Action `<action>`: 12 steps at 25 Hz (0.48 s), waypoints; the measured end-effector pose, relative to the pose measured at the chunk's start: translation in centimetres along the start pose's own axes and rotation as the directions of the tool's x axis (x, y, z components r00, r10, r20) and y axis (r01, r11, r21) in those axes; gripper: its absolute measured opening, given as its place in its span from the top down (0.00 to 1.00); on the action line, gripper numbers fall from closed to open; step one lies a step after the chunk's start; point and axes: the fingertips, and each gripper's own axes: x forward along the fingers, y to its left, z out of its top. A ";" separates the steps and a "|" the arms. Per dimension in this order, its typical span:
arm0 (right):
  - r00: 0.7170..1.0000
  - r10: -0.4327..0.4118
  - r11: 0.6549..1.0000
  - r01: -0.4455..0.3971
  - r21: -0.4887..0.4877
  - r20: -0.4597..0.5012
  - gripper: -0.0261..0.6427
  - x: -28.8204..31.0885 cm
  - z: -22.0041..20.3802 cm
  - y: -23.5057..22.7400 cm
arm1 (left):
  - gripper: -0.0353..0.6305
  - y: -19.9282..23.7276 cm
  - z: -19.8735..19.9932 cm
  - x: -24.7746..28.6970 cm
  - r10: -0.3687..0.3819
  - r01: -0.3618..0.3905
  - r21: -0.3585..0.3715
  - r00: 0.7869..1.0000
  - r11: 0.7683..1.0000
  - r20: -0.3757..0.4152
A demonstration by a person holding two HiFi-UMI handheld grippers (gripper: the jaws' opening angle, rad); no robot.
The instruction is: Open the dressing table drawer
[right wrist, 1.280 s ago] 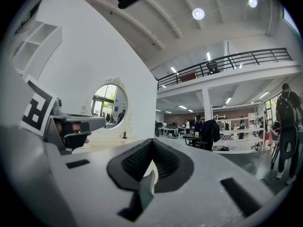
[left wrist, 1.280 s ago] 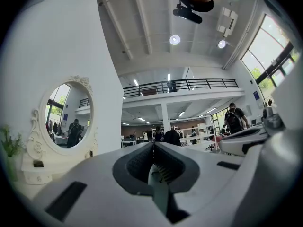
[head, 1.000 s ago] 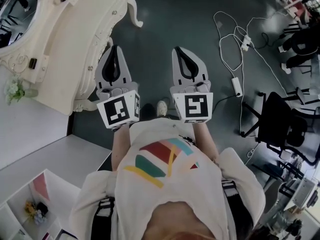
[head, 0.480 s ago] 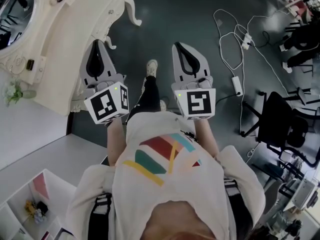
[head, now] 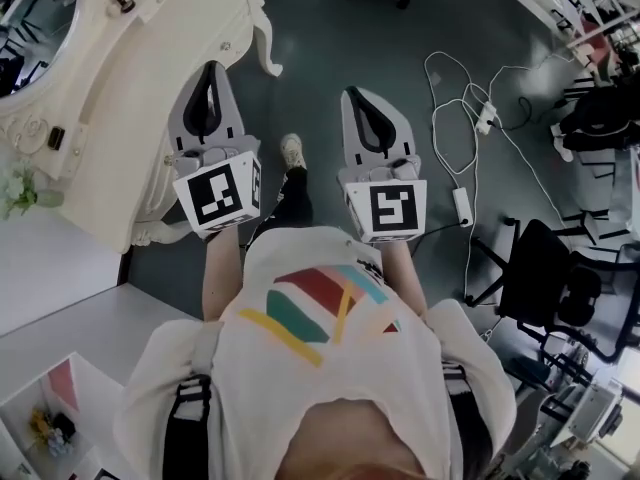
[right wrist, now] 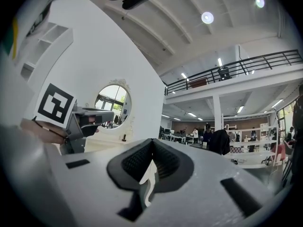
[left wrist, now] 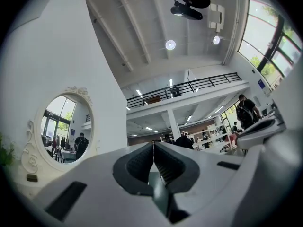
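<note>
1. Dark grey floor (head: 320, 38) underfoot; big open hall with a railed balcony ahead.
2. Grey two-jaw left gripper (head: 209, 71): jaws pressed together, nothing between them.
3. Matching right gripper (head: 353, 95): jaws also together, empty; side by side with the left, apart.
4. Cream carved dressing table (head: 120, 108): just left of the left gripper; its drawer cannot be made out from above.
5. Oval framed mirror (left wrist: 66, 126): ahead-left of the left gripper.
6. White cables (head: 470, 98): on the floor, right of the right gripper, well apart.
</note>
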 end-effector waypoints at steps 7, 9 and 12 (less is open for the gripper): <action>0.996 0.075 0.997 -0.076 -0.027 -0.040 0.96 5.2 -1.2 0.1 | 0.94 0.8 -1.6 4.2 0.036 -0.037 -0.022 0.999 0.999 -0.038; 0.993 0.102 0.995 -0.103 -0.015 -0.051 0.96 6.7 -1.7 0.2 | 0.94 1.1 -2.3 5.3 0.046 -0.047 -0.021 0.998 0.999 -0.052; 0.987 0.148 0.989 -0.149 -0.008 -0.062 0.96 9.0 -2.5 0.9 | 0.94 1.8 -3.7 6.6 0.059 -0.060 -0.014 0.995 0.998 -0.075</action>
